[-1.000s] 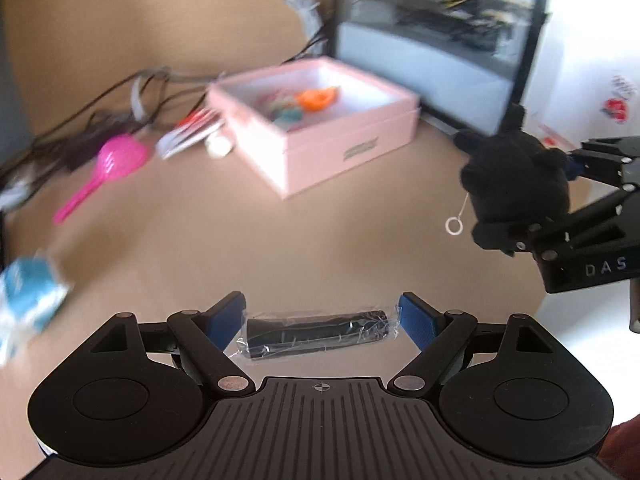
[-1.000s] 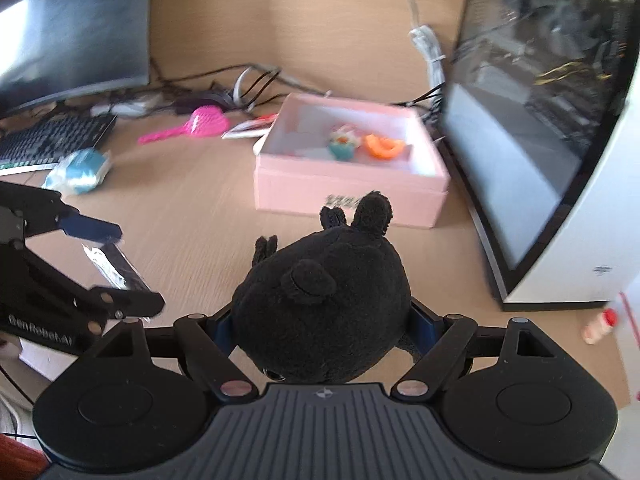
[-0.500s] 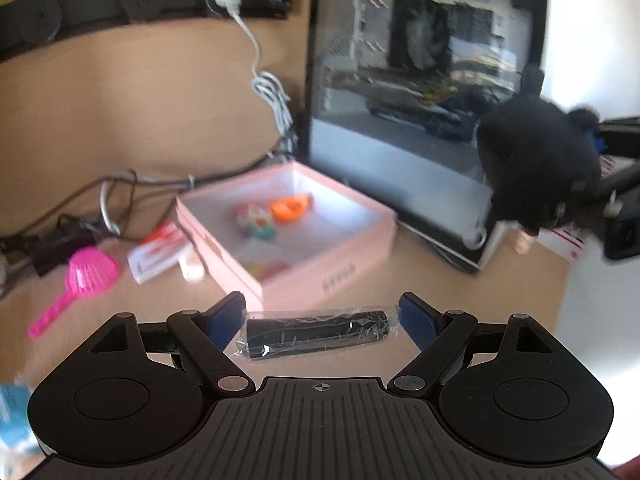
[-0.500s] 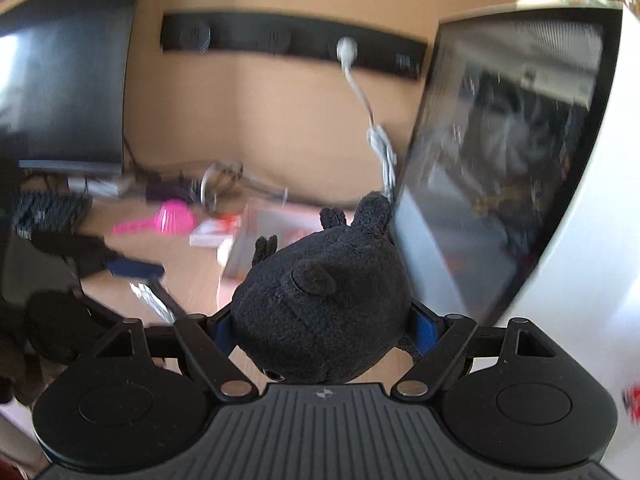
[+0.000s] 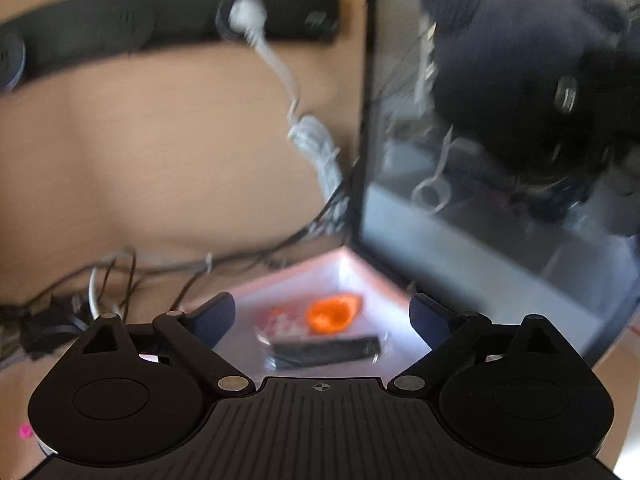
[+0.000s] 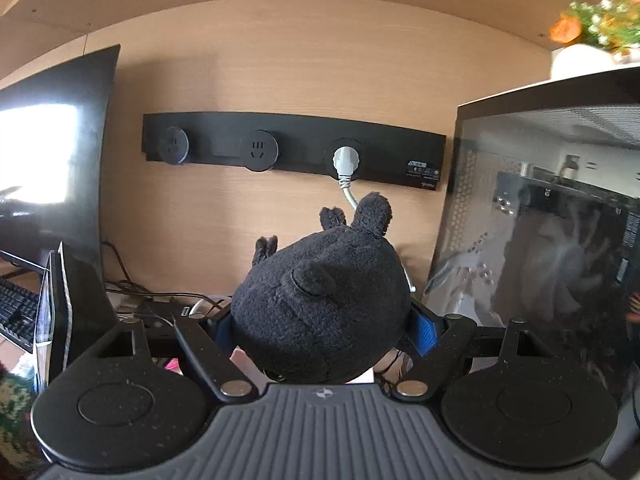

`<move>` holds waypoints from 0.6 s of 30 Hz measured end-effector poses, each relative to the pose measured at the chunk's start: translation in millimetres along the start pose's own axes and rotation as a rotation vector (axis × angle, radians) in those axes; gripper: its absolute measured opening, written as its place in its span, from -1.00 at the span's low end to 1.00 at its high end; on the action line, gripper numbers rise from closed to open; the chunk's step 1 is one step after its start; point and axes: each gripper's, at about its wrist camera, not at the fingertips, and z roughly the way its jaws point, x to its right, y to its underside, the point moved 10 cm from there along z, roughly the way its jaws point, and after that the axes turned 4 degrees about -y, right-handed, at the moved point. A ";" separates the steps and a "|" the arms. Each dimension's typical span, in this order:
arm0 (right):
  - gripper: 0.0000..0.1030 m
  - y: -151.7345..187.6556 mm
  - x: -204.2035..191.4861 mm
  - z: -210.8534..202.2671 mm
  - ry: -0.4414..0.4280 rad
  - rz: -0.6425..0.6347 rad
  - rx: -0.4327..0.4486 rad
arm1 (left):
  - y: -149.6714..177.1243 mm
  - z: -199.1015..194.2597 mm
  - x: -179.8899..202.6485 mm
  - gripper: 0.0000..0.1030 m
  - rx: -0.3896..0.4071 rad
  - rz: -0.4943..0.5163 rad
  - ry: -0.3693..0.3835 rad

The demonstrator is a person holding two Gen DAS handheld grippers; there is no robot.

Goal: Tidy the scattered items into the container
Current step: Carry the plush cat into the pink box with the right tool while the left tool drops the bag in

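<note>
Presently, lower centre of the left wrist view: left gripper (image 5: 322,316), fingers spread wide, nothing between them. Beyond the gap, a pink box (image 5: 372,276) with a white interior, only its far corner showing. Inside the box: a black cylinder in clear wrap (image 5: 326,351), lying crosswise near the bottom of the visible floor, free of both fingers; an orange item (image 5: 334,313) just behind it; a pink-and-white item (image 5: 280,322) to the left of the orange one, too blurred to name. Upper right of the same view: a black plush toy (image 5: 516,76), blurred, seen in front of the glass-sided computer case (image 5: 480,248). Upper left: a black socket strip (image 5: 172,20) on the wood panel, a white plug (image 5: 246,14) in it and its cable running down to a tangle of cables (image 5: 120,276) at left centre. Right wrist view, centre: right gripper (image 6: 322,326) pinching the black plush toy (image 6: 320,312) between its blue-padded fingers (image 6: 426,330), the toy filling the gap and bulging above them, ears pointing up. Behind it, the socket strip (image 6: 294,148) with the white plug (image 6: 345,161); a dark monitor (image 6: 52,160) at left; a keyboard (image 6: 16,312) at the lower left edge; the computer case (image 6: 552,220) at right; flowers (image 6: 592,26) in the upper right corner.
</note>
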 end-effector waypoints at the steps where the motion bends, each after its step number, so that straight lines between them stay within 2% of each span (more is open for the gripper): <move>1: 0.57 3.1 4.3 7.8 -0.006 0.010 -0.011 | 6.9 1.7 -4.7 0.91 -0.012 -0.004 -0.018; 5: 0.59 30.0 12.4 42.5 -0.031 0.039 -0.091 | 43.3 -3.5 -31.0 0.93 -0.098 -0.062 -0.086; 10: 0.79 80.8 3.3 78.6 -0.058 0.044 -0.238 | 87.5 -29.6 -79.5 0.97 -0.219 -0.177 -0.229; 14: 0.84 112.7 -22.9 79.2 -0.096 0.016 -0.317 | 126.7 -55.1 -117.1 0.98 -0.297 -0.285 -0.309; 18: 0.85 126.3 -52.0 71.5 -0.134 -0.006 -0.358 | 166.0 -76.2 -137.5 0.98 -0.358 -0.369 -0.339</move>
